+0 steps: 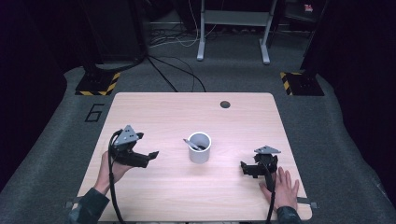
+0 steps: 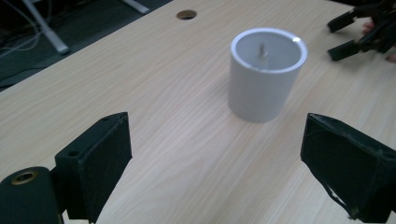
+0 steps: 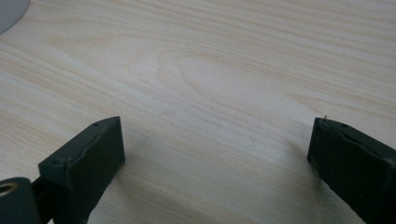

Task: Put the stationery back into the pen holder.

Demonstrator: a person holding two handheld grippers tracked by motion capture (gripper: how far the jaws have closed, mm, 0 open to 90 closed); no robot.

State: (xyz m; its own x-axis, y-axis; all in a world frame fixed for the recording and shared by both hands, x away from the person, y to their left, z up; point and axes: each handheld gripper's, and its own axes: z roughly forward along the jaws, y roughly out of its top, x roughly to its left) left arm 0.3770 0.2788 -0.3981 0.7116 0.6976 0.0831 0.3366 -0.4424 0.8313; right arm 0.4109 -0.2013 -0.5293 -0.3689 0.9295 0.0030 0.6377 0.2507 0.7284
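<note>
The left gripper (image 1: 148,156) is hanging just above the wooden table (image 1: 154,112), held in the person's left hand (image 1: 112,169); its jaws are standing spread with nothing between them, and in the left gripper view they are framing bare wood with the white cup (image 2: 265,74) a little way ahead; the cup (image 1: 200,147) is standing upright near the middle of the table, between the two grippers, and a metal spoon (image 1: 192,144) is leaning inside it, handle tip poking up over the rim; farther right, the right gripper (image 1: 246,169) is resting on the tabletop, jaws likewise splayed and gripping nothing, while the right hand (image 1: 283,187) is lying flat beside it. Judging from this, the spoon is already sitting in the cup and the left hand is clear of it; what is left is probably to set the left gripper down without knocking the cup.
</note>
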